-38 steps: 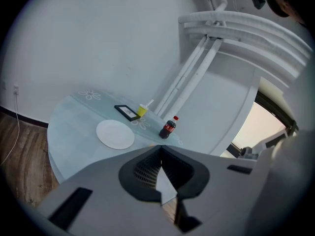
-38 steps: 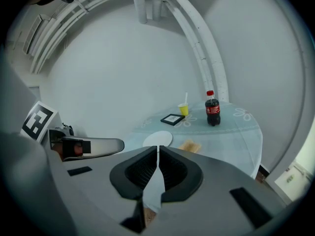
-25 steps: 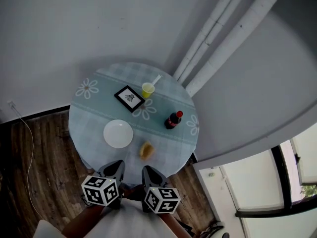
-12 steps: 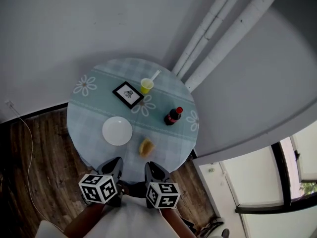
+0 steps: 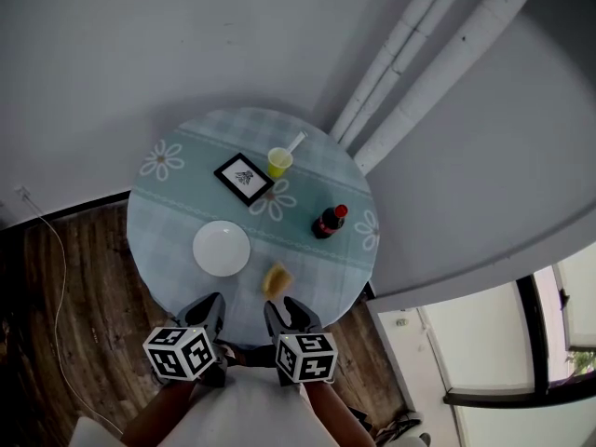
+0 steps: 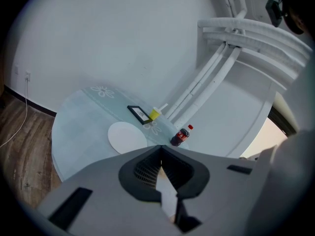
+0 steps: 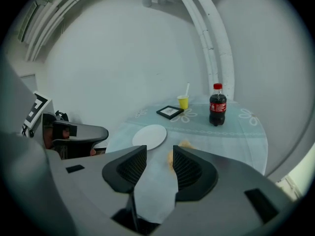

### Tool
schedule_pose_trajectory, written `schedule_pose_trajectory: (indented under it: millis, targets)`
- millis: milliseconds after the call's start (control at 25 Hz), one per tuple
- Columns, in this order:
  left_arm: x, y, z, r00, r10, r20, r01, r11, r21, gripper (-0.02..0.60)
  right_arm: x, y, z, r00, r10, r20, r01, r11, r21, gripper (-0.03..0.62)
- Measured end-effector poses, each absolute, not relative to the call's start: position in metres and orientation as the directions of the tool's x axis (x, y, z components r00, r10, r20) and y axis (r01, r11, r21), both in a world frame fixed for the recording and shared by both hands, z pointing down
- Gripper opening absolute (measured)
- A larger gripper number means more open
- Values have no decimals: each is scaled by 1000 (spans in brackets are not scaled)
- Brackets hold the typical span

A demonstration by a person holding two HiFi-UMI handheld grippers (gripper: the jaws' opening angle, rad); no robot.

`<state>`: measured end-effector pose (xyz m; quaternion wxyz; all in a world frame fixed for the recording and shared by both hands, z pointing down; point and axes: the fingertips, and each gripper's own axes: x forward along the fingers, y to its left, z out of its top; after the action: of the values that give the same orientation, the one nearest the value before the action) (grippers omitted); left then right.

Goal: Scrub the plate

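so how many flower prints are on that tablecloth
3. Left flower at the far left edge, middle flower by the frame, right flower at the right edge past the bottle. The near edge is partly covered, so more may be hidden.

The round table's cloth [image 5: 177,222] was pale blue-green with faint checks. White daisy flowers [image 5: 161,163] were printed on it, one at its upper left edge. The round plate [image 5: 222,248] was plain white. Right of it, the small lumpy sponge [image 5: 276,279] was yellow-orange. The plastic drink bottle [image 5: 327,223] was dark brown, almost black, with a red cap and a red label. The little cup [image 5: 278,163] was yellow and its straw [image 5: 294,143] was white. The square picture frame [image 5: 244,179] was black around a white middle. The wall [image 5: 140,45] was pale grey, the pipes [image 5: 447,63] at the upper right were white, and the wooden floor [image 5: 65,296] at the lower left was dark brown with streaks.
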<state>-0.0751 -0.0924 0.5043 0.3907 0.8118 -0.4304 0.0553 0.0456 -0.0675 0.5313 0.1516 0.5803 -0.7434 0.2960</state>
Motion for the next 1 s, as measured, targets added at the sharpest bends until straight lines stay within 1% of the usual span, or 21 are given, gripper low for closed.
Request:
schedule_pose_trajectory:
  millis: [160,360,520,1000]
  targets:
    - [-78,-95,507,603,-666,438,-754,-297,587,9,44,-77,539,-289,-758,585,-953,171,-249,149]
    - [-91,-102,513,554,-691,463,-782,-242,574,9,42,-92,551,-309,-730,610,-950,202,-240,166]
    - [-98,-106,517,526,-700,484,-797,-207,567,9,40,-98,568,-312,-680,664,-950,224,-217,175]
    - [-104,-114,522,476,-710,520,-823,-151,547,9,39,-117,608,-250,-595,764,-964,225,-140,186]
